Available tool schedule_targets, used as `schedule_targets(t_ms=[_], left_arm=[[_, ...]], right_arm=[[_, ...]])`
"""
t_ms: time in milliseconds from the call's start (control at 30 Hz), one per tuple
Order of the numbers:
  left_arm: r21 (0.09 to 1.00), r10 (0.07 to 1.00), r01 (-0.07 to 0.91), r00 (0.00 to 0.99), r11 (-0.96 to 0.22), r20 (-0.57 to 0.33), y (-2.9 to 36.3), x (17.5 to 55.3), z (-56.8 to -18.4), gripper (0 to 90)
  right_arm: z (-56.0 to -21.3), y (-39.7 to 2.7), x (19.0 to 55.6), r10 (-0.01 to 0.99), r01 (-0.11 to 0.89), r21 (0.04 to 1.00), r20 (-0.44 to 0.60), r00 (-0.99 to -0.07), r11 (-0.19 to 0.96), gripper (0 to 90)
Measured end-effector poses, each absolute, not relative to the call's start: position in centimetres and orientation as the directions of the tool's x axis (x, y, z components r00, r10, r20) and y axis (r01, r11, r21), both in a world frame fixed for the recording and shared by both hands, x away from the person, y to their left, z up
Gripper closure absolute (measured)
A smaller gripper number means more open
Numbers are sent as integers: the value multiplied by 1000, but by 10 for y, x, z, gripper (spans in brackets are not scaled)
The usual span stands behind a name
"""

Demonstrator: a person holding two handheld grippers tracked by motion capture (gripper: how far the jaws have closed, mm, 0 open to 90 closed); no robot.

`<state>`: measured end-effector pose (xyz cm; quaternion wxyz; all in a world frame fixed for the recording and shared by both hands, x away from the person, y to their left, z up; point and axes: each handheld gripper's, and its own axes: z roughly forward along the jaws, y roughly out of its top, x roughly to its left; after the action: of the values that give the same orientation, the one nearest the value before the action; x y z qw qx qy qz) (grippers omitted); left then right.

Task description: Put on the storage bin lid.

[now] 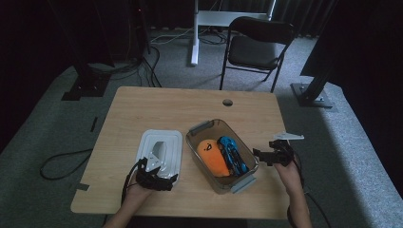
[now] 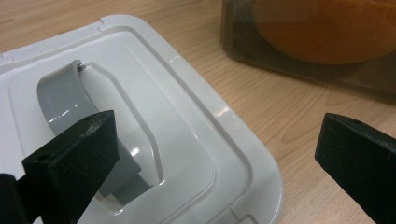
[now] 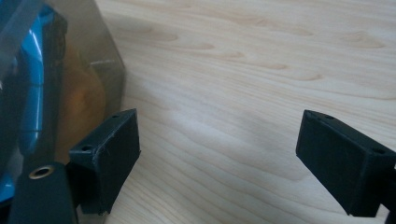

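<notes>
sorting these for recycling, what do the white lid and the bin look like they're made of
White lid: looks like glossy moulded plastic, going by the highlights on its rounded ridges; its grey handle seems the same. Bin: probably smoky see-through plastic, since the orange and blue contents show through its wall.

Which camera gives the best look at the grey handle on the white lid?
The left gripper view: the grey handle arches up close from the white lid, partly behind one jaw. In the high view it is small, just above the left tongs. The right gripper view faces the table beside the bin.
</notes>
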<state>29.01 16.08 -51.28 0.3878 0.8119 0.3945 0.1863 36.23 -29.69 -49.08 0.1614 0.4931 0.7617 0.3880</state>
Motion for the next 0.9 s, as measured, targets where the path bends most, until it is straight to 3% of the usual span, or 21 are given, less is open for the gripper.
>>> schedule_targets(t_ms=[900], left_arm=[[772, 800, 509, 600, -381, -1, 166, 291, -512, 2]], right_arm=[[-516, -263, 339, 778, 609, 754, 220, -588, 246, 139]])
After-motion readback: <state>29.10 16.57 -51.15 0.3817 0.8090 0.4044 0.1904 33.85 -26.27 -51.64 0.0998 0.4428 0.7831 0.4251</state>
